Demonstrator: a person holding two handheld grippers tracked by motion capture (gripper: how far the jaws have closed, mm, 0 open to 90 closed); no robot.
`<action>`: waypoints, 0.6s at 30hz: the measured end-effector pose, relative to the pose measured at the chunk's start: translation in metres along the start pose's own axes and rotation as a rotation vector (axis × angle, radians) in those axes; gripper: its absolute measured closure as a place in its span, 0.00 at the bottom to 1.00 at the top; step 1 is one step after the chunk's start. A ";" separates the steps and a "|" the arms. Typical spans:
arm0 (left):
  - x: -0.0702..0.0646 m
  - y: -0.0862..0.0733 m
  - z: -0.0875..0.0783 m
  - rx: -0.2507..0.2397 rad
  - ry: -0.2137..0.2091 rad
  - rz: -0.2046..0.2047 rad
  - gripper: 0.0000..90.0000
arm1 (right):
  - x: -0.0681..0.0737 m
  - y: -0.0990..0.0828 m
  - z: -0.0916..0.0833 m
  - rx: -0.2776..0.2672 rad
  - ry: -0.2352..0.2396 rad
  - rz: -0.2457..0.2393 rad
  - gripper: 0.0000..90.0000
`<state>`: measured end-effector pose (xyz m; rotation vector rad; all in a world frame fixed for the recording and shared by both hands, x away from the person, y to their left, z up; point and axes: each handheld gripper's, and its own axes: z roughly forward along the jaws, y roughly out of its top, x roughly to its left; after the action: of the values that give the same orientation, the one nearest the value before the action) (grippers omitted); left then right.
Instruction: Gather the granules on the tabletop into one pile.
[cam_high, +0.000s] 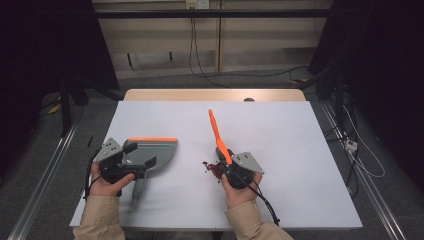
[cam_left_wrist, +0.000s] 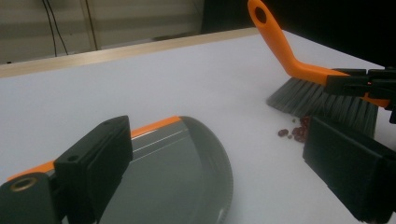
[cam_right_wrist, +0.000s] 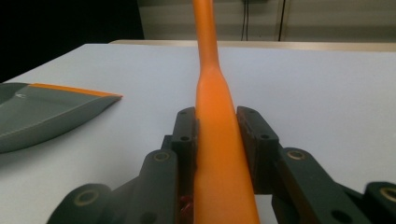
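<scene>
White table (cam_high: 280, 150), no legible writing or brand marks anywhere. Grey dustpan (cam_high: 150, 152) with orange lip, flat on table at left, handle toward the person. Orange-handled brush (cam_high: 218, 136) right of centre, handle slanting up and away, grey bristles down on table. Left gripper (cam_high: 131, 161) over dustpan's rear, hand wrapped behind, forearm low; jaws spread apart, clamping nothing. Right gripper (cam_right_wrist: 217, 135) pointing forward, pads pressed on both sides of brush handle. Small dark-red crumbs (cam_left_wrist: 295, 131) beside bristles, well apart from dustpan.
</scene>
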<state>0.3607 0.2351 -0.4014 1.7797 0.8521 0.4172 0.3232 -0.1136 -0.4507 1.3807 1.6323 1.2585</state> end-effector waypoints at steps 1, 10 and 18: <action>0.001 0.000 0.000 0.001 0.002 0.005 0.09 | -0.001 0.000 0.000 -0.001 0.002 0.004 0.78; 0.002 0.000 -0.002 0.003 0.010 0.000 0.09 | -0.019 0.008 -0.004 -0.028 -0.010 0.023 0.79; 0.002 -0.001 -0.001 0.005 0.008 0.002 0.09 | -0.008 0.022 -0.016 -0.068 0.087 0.083 0.79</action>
<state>0.3612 0.2374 -0.4017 1.7841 0.8580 0.4245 0.3181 -0.1258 -0.4252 1.3814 1.5886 1.4267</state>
